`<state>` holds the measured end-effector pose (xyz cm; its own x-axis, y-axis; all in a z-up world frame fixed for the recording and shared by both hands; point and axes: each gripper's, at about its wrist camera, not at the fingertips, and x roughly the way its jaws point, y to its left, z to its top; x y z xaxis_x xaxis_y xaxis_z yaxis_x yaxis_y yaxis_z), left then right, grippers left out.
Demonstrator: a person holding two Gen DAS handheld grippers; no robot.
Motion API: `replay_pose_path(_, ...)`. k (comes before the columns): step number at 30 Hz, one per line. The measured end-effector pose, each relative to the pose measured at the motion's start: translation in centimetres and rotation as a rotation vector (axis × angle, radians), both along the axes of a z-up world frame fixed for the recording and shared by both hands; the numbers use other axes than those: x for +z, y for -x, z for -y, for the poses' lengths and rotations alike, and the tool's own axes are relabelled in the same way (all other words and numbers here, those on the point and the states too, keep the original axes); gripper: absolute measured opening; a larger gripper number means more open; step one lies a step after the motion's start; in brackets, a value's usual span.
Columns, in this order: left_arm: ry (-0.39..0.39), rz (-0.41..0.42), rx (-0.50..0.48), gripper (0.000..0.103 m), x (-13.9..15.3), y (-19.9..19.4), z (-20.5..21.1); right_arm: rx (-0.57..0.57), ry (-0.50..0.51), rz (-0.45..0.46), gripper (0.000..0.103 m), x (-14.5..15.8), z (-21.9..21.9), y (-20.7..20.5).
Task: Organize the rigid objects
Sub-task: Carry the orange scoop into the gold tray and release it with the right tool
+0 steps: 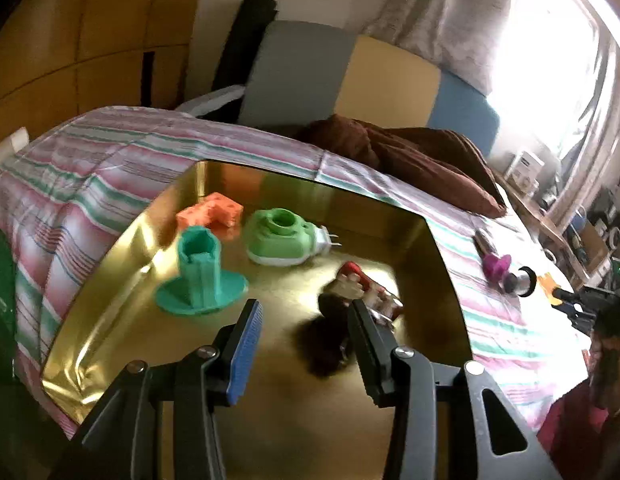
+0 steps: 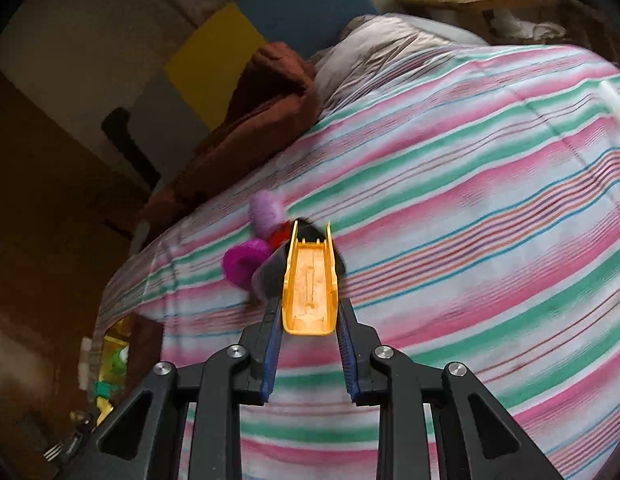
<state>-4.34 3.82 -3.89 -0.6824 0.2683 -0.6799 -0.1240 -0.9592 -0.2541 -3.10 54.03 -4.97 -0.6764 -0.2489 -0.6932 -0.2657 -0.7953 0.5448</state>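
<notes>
A gold tray (image 1: 410, 216) lies on the striped bed. In it are a teal flanged piece (image 1: 200, 278), an orange block (image 1: 212, 212), a green plug-in piece (image 1: 284, 240), a red and white piece (image 1: 360, 284) and a dark object (image 1: 328, 340). My left gripper (image 1: 304, 312) is open above the tray, over the dark object. My right gripper (image 2: 308, 308) is shut on an orange plastic part (image 2: 310, 288) above the bedspread, near a magenta piece (image 2: 244, 262), a lilac piece (image 2: 266, 212) and a small red piece (image 2: 279, 238).
A brown blanket (image 1: 410, 156) lies behind the tray. A magenta piece (image 1: 496, 266) and a black ring (image 1: 526, 280) lie on the bedspread (image 2: 470, 200) right of the tray. Coloured cushions (image 1: 302, 72) stand at the wall. The tray shows at lower left in the right wrist view (image 2: 114, 340).
</notes>
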Motion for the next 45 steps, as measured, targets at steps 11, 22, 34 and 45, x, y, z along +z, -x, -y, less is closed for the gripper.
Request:
replay_pose_path(11,-0.018,-0.006,-0.045,0.045,-0.2,-1.7,-0.2,0.181,0.01,-0.002,0.027,0.6,8.0,-0.6)
replay_pose_path(22,-0.026,0.0,-0.043,0.045,-0.3,-2.2,0.3,0.435,0.03,-0.062,0.027,3.6,19.8,1.8)
replay_pose_path(34,-0.03,0.019,-0.049,0.045,-0.4,-2.6,0.8,0.578,-0.135,-0.011,0.027,2.9,30.6,7.6)
replay_pose_path(45,-0.048,0.019,-0.058,0.045,-0.3,-2.5,1.2,0.599,-0.462,0.013,0.027,1.0,35.4,11.3)
